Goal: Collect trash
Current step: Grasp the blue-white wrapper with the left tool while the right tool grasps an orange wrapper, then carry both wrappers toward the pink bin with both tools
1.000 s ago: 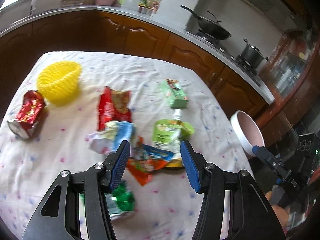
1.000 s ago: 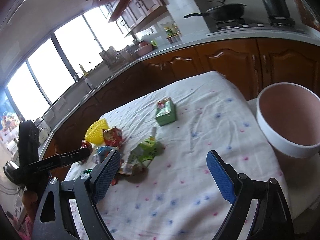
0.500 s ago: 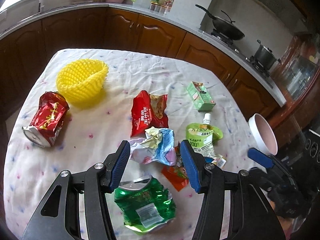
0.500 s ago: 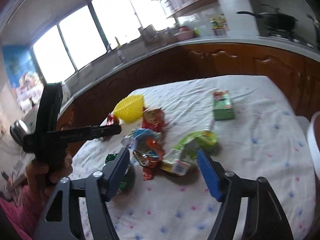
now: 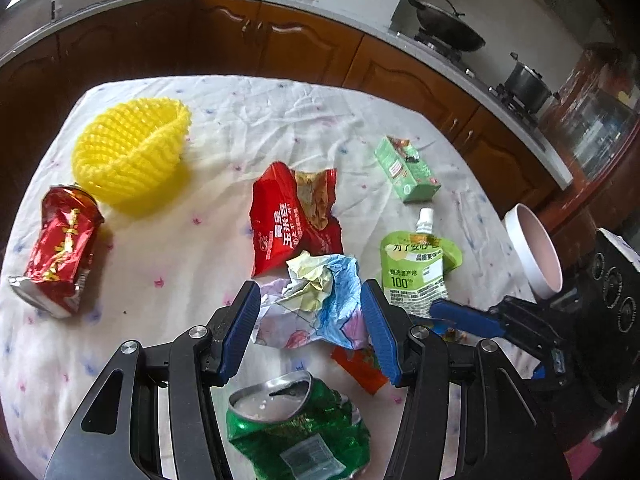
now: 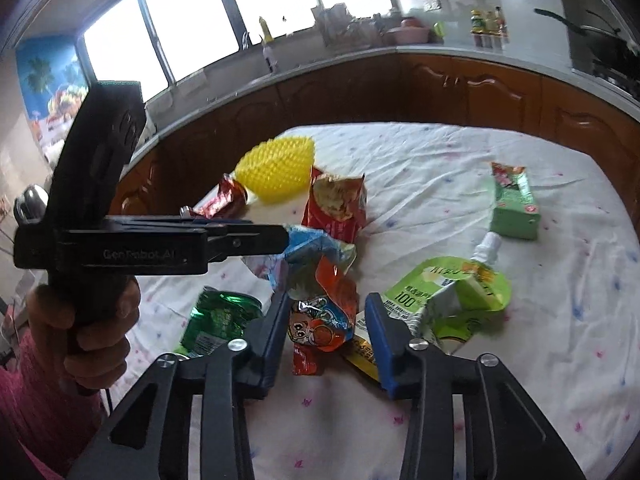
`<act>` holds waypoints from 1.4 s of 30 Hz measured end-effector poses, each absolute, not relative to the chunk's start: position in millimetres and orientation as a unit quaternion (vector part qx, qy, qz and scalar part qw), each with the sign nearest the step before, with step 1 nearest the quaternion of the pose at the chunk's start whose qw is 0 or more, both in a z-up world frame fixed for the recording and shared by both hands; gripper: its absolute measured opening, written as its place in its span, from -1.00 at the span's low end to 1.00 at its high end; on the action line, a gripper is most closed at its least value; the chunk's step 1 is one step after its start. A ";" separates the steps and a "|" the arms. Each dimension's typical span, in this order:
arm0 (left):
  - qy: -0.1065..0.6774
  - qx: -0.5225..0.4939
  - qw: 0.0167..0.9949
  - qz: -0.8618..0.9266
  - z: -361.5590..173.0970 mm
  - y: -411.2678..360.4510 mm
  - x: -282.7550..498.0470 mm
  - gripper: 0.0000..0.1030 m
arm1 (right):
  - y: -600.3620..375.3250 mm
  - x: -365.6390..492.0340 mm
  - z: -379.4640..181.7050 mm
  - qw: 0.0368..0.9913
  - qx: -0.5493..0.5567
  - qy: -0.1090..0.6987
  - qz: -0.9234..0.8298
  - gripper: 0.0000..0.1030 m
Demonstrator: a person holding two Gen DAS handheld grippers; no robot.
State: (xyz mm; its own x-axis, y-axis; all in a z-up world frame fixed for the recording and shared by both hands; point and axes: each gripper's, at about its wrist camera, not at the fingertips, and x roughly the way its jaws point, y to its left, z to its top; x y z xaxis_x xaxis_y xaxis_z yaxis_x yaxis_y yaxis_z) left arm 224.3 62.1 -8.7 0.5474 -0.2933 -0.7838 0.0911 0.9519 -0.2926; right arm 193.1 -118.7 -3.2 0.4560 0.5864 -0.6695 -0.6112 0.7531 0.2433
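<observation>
While the right tongs [image 6: 326, 330] close around it, orange wrapper [image 6: 320, 320] lengthwise away from camera; left tongs [image 5: 310, 330] apart

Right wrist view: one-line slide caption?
Right claw closing around an orange snack wrapper amid table litter, green pouch alongside.

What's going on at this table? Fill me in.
A person is clearing trash off a cloth-covered table with two handheld grippers. The left gripper straddles a crumpled paper wad, not yet squeezing it. The right gripper is closing around an orange snack wrapper. Cans, pouches and cartons lie untouched.
</observation>
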 end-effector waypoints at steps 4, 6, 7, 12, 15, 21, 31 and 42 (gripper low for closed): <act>0.466 -0.115 0.869 -0.121 -12.6 60.5 226.1 -0.10 | -116.8 200.4 -16.6 0.844 -0.016 0.408 0.348 -0.82; 0.463 -0.107 0.871 -0.123 -11.5 58.3 224.9 -0.49 | -120.9 198.4 -16.6 0.845 -0.008 0.406 0.349 -0.83; 0.460 -0.100 0.874 -0.122 -10.2 56.4 223.9 -0.80 | -123.0 197.5 -15.2 0.846 -0.006 0.404 0.349 -0.84; 0.451 -0.073 0.879 -0.137 -4.6 44.1 216.7 -0.93 | -139.3 188.8 -2.7 0.856 0.013 0.385 0.344 -0.87; 0.444 -0.063 0.883 -0.139 -2.0 38.2 212.4 -0.94 | -154.6 181.9 5.5 0.864 0.026 0.373 0.336 -0.87; 0.430 -0.071 0.890 -0.138 8.3 36.0 207.1 -0.95 | -190.0 170.2 20.9 0.880 0.056 0.349 0.316 -0.87; 0.390 -0.083 0.900 -0.174 44.1 8.0 200.2 -0.95 | -256.4 160.7 41.9 0.909 0.109 0.310 0.258 -0.87; 0.389 -0.080 0.889 -0.230 51.1 -58.3 205.3 -0.95 | -327.0 148.5 51.3 0.927 0.141 0.289 0.192 -0.87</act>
State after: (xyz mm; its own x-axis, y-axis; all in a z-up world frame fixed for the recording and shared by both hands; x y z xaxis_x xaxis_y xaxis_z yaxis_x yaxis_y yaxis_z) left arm 205.3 -58.3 51.1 0.5917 -0.4710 -0.6542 0.3474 0.8813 -0.3203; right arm 148.5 -327.0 51.3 0.7595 0.4373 -0.4816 -0.2749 0.8867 0.3716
